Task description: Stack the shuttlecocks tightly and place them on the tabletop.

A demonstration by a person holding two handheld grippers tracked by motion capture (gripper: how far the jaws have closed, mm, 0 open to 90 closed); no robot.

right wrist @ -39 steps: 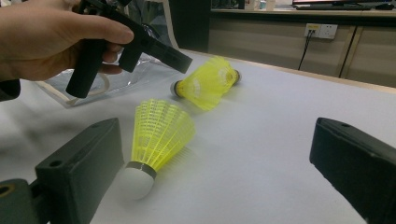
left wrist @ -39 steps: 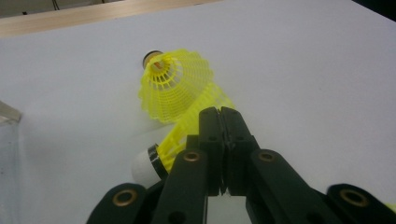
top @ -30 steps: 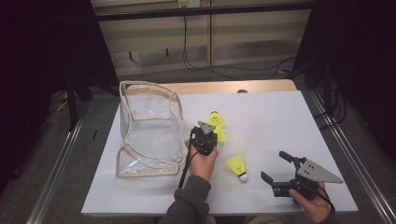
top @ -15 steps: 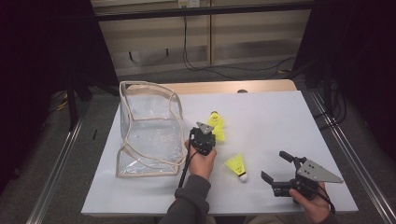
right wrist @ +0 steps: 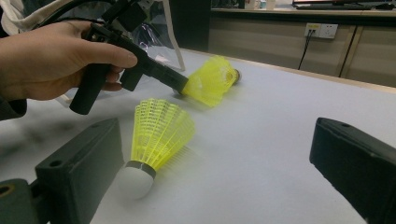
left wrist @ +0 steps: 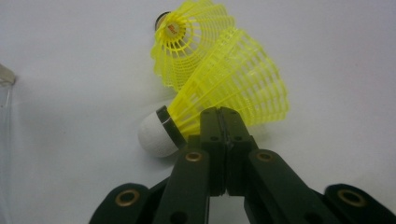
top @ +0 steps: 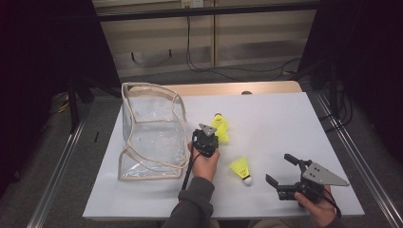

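Three yellow plastic shuttlecocks lie on the white table [top: 285, 123]. Two of them lie together, the near one [left wrist: 233, 88] with a white cork, the far one [left wrist: 191, 42] behind it. My left gripper [left wrist: 219, 114] is shut, its jaw tips pinching the lower edge of the near one's skirt; from above it sits at the pair [top: 215, 135]. The third shuttlecock [top: 240, 168] lies alone, cork toward the front edge. My right gripper [top: 279, 168] rests open to its right, and that shuttlecock [right wrist: 159, 126] lies just off its left jaw, untouched.
A clear plastic bag [top: 152, 133] with beige trim stands open on the table's left part, close to the left hand [top: 205, 164]. The table's right half is bare white. Metal rails run along both sides and dark floor lies beyond.
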